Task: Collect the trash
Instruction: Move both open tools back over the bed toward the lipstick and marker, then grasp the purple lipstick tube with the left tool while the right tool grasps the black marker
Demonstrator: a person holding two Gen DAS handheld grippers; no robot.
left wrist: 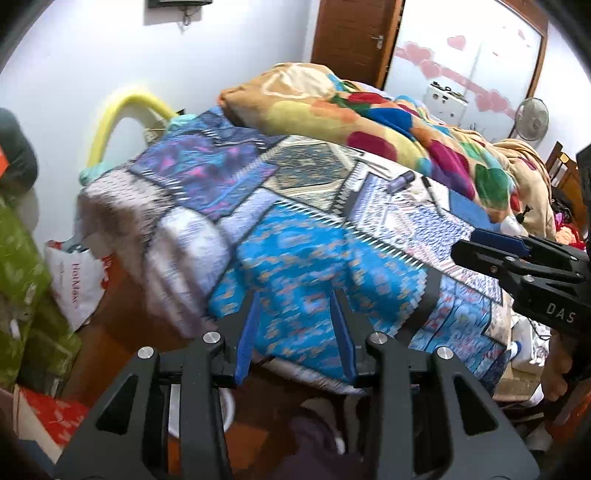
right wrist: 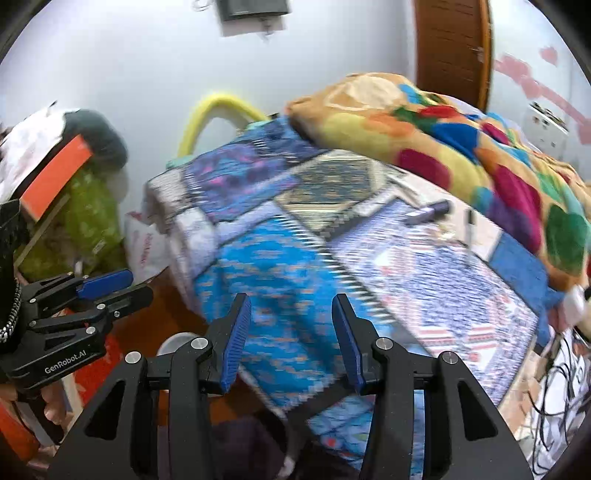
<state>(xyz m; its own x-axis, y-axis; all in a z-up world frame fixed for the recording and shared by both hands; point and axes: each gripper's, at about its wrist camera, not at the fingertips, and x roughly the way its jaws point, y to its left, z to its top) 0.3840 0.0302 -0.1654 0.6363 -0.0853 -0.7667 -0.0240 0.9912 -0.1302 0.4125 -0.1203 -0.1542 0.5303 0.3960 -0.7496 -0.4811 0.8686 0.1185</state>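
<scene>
A small grey-purple tube-like item (left wrist: 400, 181) (right wrist: 430, 212) lies on the patchwork bed sheet (left wrist: 295, 251) (right wrist: 280, 266), near the rumpled blanket. A thin dark stick (left wrist: 428, 184) lies just right of it. My left gripper (left wrist: 294, 299) hovers over the bed's near corner, its blue pads apart with nothing between them. It also shows side-on at the left of the right wrist view (right wrist: 139, 283). My right gripper (right wrist: 291, 301) is open and empty above the same corner, and appears at the right edge of the left wrist view (left wrist: 467, 243). Both views are motion-blurred.
A colourful blanket (left wrist: 369, 122) is heaped across the far side of the bed. A white plastic bag (left wrist: 74, 280) and a green fabric pile (left wrist: 22, 266) stand on the floor at the left. Tangled cables (right wrist: 561, 373) lie at the right. A wooden door (left wrist: 351, 33) is behind.
</scene>
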